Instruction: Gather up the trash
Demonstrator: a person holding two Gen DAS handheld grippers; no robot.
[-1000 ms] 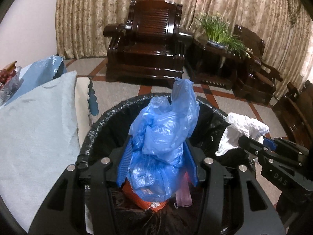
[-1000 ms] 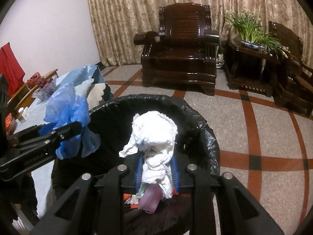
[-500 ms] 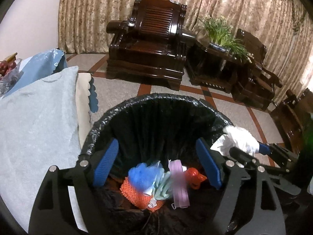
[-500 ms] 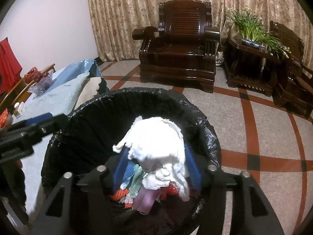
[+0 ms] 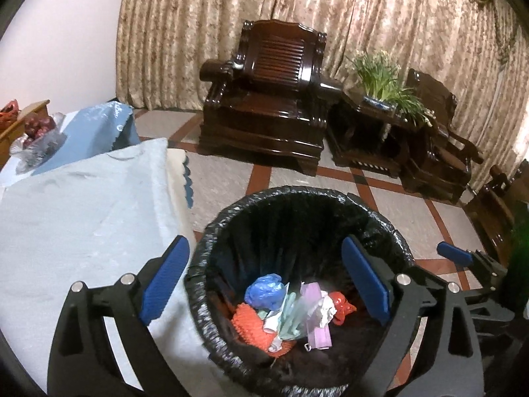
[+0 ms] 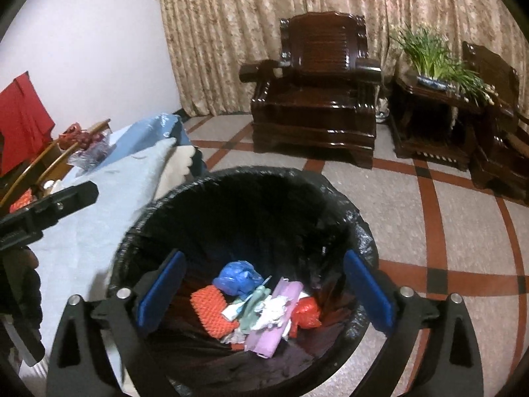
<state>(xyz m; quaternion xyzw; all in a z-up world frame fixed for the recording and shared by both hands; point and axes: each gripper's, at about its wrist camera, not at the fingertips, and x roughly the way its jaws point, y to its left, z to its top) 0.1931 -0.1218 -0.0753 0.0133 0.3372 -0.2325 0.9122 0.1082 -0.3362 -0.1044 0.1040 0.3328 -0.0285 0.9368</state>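
Both grippers hang over the black-lined trash bin, angled down at its mouth, likely so dropped litter falls inside. Left gripper: jaws have just been opening, now spread wide, nothing between them. Right gripper: likewise just opened to its widest, empty. Blue plastic bag and white crumpled paper lie on the bin's bottom among other litter, beside the cloth-covered table's edge.

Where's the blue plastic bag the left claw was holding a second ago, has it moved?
Yes. The blue plastic bag has dropped out of the left claw, whose jaws have just been opening, and now lies at the bottom of the black-lined bin.
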